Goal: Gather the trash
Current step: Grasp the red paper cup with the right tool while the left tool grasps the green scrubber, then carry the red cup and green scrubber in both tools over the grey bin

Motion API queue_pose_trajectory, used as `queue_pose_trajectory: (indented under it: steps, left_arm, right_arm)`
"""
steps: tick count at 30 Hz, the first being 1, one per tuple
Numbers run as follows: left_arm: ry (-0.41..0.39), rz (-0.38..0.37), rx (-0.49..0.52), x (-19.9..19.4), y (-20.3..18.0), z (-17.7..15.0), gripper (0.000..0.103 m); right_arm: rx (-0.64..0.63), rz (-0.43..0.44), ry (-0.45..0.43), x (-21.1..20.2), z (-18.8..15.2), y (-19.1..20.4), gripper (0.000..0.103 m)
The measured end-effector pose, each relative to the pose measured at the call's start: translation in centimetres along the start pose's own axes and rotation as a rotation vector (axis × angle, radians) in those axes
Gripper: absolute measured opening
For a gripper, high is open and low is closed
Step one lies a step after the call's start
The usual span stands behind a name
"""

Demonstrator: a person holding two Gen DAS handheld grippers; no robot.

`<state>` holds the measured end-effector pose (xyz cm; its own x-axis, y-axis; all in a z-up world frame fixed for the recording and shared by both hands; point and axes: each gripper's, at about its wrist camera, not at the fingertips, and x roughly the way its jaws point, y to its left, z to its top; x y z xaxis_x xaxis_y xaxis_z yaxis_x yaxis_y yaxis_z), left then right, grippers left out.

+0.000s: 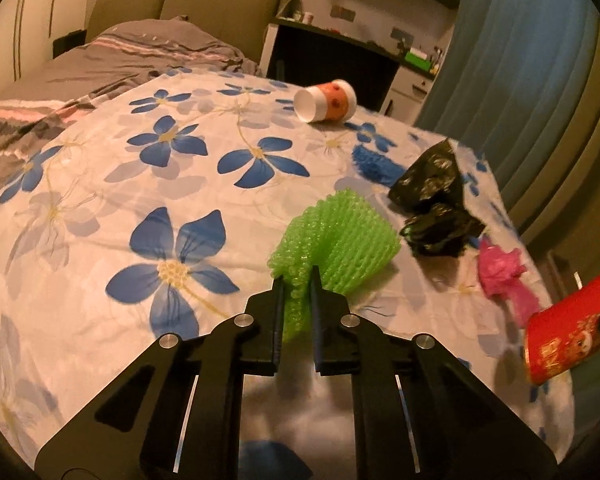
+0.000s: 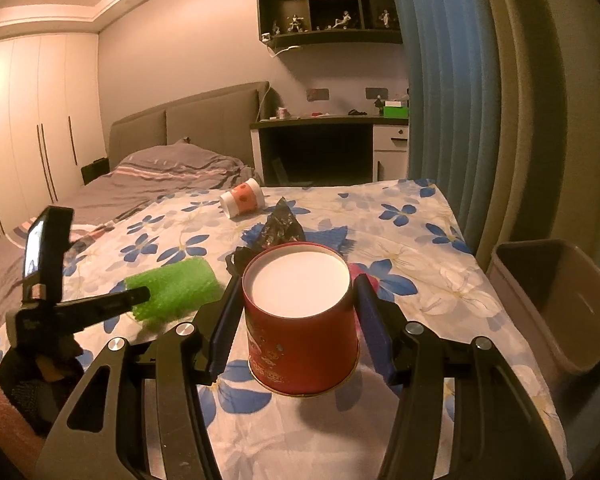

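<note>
My left gripper (image 1: 298, 280) is clenched on the green foam net (image 1: 336, 240), pinching its near edge so the light mesh lifts off the floral bedsheet (image 1: 100, 184). My right gripper (image 2: 296, 304) grasps the red paper cup (image 2: 300, 320), carried upright, presumably toward the grey bin (image 2: 556, 300) just beside the bed. Black bags (image 1: 432, 200), a pink scrap (image 1: 500, 272) and a toppled orange-and-white cup (image 1: 326, 101) await collection.

green foam net (image 1: 332, 236) bumpy; red paper cup (image 2: 300, 320) glossy.

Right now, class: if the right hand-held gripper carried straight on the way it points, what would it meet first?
Probably the crumpled black bag, just beyond the red cup held by the right hand-held gripper; depth is uncertain.
</note>
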<state>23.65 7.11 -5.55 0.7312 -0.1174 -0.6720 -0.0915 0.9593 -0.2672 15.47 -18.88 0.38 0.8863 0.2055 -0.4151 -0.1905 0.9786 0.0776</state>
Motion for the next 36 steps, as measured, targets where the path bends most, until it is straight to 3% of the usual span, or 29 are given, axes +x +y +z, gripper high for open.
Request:
queue_pose_trajectory:
  steps: [9,17,36]
  left_arm:
    - [-0.089,-0.040,-0.056,-5.0,-0.1,-1.9,0.010]
    - [-0.148,-0.083,-0.002,-8.6,-2.8,-2.7,0.010]
    - [-0.153,-0.188,0.181,-8.8,-12.6,-4.0,0.010]
  right_arm:
    - [0.040,-0.012,-0.016,-2.4,-0.9,-1.6,0.055]
    - [0.059,-0.026,-0.046,-4.5,-1.2,-2.5,0.055]
    - [0.107,-0.119,-0.113,-7.9,-1.4,-8.1,0.055]
